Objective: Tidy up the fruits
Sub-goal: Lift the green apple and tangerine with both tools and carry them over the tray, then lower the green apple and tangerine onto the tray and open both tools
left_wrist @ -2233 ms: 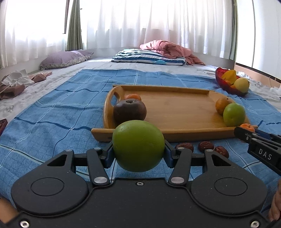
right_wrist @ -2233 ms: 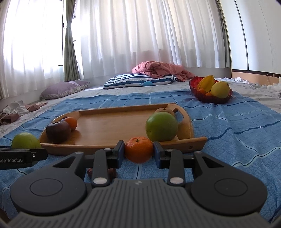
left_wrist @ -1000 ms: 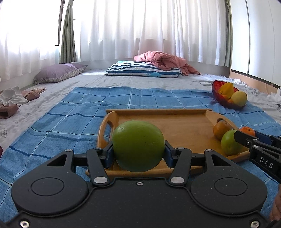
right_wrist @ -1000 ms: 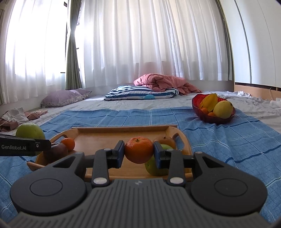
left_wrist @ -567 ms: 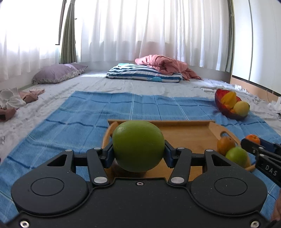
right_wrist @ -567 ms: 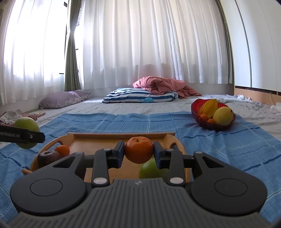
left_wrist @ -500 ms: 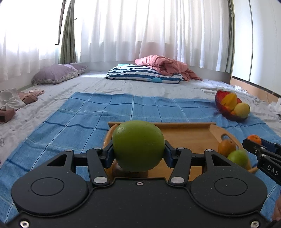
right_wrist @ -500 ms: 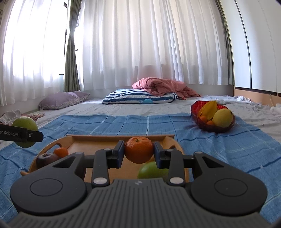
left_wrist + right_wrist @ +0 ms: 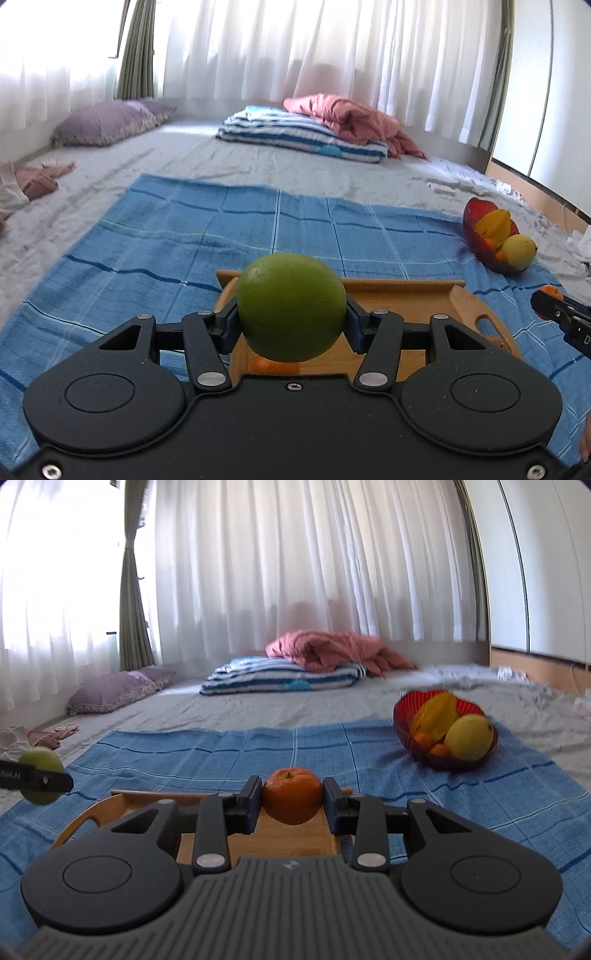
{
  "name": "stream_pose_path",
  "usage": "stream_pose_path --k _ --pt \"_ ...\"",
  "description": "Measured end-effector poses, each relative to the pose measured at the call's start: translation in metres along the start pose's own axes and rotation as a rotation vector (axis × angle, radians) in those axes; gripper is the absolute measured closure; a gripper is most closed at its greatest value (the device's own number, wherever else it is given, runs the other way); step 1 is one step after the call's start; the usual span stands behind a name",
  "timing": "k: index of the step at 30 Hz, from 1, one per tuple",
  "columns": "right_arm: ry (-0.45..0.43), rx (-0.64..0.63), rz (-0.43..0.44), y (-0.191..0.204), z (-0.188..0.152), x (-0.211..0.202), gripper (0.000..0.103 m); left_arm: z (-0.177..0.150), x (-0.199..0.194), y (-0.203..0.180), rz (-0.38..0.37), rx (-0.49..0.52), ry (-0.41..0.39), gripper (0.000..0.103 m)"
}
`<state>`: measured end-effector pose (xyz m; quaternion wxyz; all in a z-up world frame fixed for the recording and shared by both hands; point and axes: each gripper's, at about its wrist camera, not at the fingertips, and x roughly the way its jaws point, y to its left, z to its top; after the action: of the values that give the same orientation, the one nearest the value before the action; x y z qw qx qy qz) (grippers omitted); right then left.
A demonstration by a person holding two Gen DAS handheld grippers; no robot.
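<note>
Both grippers have risen and carried their fruit forward over the tray (image 9: 469,295). Left gripper (image 9: 291,325) clamps a green fruit (image 9: 291,306), right gripper (image 9: 291,808) a mandarin (image 9: 291,795), held clear, probably bound for the bowl (image 9: 406,734).

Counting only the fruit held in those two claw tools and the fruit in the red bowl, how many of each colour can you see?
Green: 1, the green fruit in the left gripper.
Orange: 3, the mandarin in the right gripper, plus two small oranges showing in the red bowl.
Yellow: 2, the ridged yellow fruit and the round yellow fruit.
Total: 6.
</note>
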<state>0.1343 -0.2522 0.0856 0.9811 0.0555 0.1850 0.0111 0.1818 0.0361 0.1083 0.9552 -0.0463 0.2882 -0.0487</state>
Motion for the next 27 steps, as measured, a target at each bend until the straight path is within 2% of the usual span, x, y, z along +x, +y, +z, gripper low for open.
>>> stream_pose_path --k 8,18,27 --pt "0.171 0.026 -0.028 -0.013 0.004 0.055 0.064 -0.001 0.046 -0.002 0.037 -0.004 0.075 0.051" --pt "0.375 0.031 -0.033 -0.018 -0.002 0.104 0.064 -0.006 0.085 0.003 0.060 -0.024 0.169 0.051" --pt "0.432 -0.003 -0.031 -0.011 -0.010 0.116 0.064 -0.008 0.097 0.003 0.071 -0.011 0.189 0.051"
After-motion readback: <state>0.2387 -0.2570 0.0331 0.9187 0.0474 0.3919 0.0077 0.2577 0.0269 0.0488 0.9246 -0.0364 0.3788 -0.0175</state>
